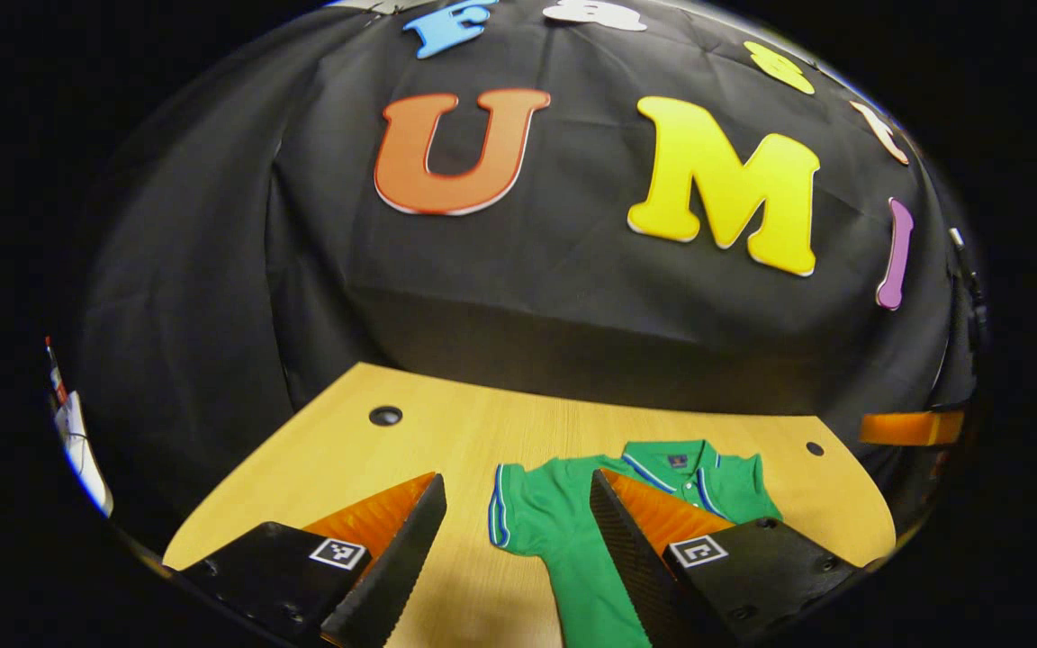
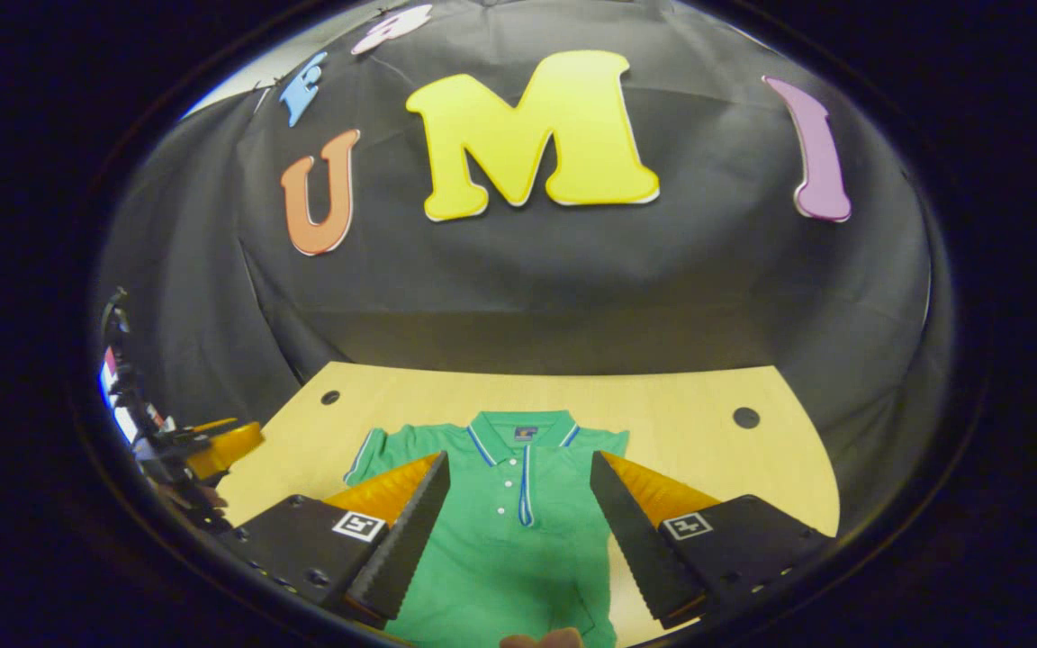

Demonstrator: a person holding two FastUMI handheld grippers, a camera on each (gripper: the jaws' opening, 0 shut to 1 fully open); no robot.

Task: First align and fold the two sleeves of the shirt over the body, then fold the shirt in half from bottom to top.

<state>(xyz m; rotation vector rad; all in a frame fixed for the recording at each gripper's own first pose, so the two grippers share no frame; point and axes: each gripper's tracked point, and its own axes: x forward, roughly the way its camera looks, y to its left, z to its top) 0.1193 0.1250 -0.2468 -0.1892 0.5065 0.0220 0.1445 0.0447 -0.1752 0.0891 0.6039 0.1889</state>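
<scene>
A green polo shirt [image 2: 500, 531] with blue and white trim lies flat on the wooden table [image 2: 689, 423], collar toward the back wall. In the left gripper view the shirt [image 1: 554, 522] sits right of centre, its short sleeve [image 1: 509, 513] spread toward the left. My left gripper [image 1: 518, 576] hovers above the table, open, with nothing between its fingers. My right gripper [image 2: 518, 549] hangs open over the shirt's chest, its fingers standing either side of the button placket. The shirt's lower part is hidden below both views.
Round cable holes [image 1: 385, 415] [image 2: 745, 417] mark the table near its back corners. The other gripper and the hand holding it [image 2: 203, 450] show at the far left of the right gripper view. Black cloth walls close the back and sides.
</scene>
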